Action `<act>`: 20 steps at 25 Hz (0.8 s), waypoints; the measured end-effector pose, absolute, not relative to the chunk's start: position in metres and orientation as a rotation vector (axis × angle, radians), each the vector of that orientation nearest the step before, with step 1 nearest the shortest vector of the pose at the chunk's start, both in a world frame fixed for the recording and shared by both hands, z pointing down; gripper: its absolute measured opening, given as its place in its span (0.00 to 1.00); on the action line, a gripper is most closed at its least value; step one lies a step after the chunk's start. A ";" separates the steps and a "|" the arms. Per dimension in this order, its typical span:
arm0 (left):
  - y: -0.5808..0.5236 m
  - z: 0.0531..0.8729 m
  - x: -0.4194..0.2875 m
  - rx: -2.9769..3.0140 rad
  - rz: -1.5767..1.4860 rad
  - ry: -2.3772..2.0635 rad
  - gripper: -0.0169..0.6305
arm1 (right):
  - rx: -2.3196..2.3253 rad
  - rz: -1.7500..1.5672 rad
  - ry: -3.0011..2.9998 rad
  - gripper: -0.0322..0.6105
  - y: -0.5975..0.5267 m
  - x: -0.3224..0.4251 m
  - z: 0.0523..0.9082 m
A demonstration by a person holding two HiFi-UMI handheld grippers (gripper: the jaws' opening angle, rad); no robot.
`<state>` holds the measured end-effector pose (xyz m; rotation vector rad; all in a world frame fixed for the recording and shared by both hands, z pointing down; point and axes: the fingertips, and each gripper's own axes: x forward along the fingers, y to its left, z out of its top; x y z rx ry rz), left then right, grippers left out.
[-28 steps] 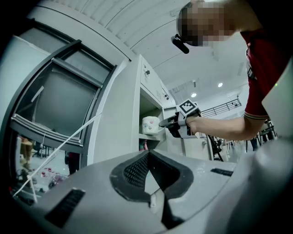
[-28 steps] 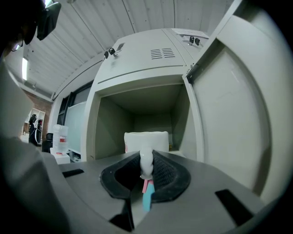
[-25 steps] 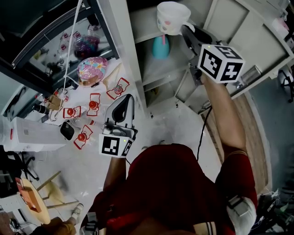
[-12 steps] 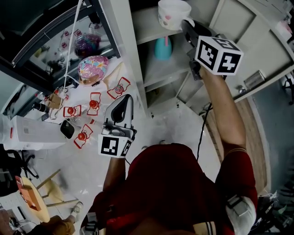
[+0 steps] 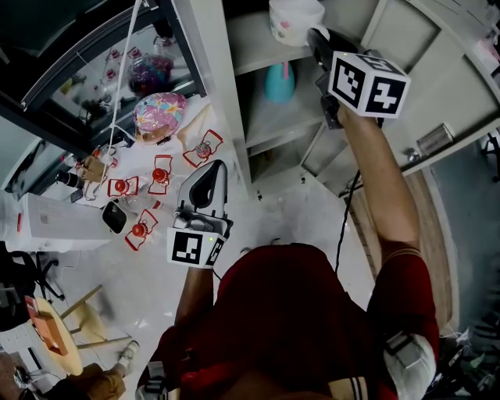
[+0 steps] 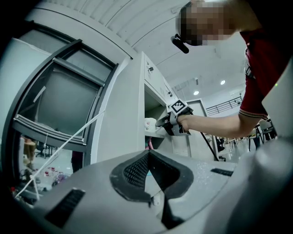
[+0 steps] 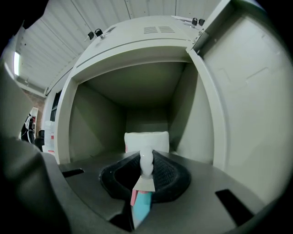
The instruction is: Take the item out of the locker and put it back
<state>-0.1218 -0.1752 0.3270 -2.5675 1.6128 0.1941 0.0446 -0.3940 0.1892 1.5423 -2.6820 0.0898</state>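
Note:
A white mug (image 5: 293, 17) with pink marks hangs at the mouth of the locker's upper compartment (image 5: 250, 43). My right gripper (image 5: 316, 39) is shut on its handle (image 7: 145, 162), and in the right gripper view the mug (image 7: 146, 141) stands upright just beyond the jaws, with the compartment's bare back wall behind it. My left gripper (image 5: 211, 166) is held low in front of the locker's left wall, shut, with nothing in it. In the left gripper view its jaws (image 6: 147, 155) point at the locker, where the mug (image 6: 150, 125) and the right gripper (image 6: 170, 124) show.
A teal vessel (image 5: 279, 80) stands in the compartment below. Open locker doors (image 5: 406, 35) jut out to the right. On the floor at left lie several red-and-white items (image 5: 160, 176), a colourful round thing (image 5: 158, 116), a white box (image 5: 55, 223) and a wooden stool (image 5: 66, 344).
My right gripper has carried the mug a little further towards the upper compartment. The left gripper has stayed where it was.

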 end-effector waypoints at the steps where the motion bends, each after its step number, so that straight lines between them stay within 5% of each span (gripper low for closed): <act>1: -0.175 0.327 -0.122 -2.568 0.192 1.613 0.04 | 1.543 0.090 -2.681 0.11 -0.395 0.044 0.189; 20: -0.169 0.328 -0.122 -2.576 0.167 1.609 0.04 | 1.574 0.072 -2.658 0.12 -0.406 0.038 0.191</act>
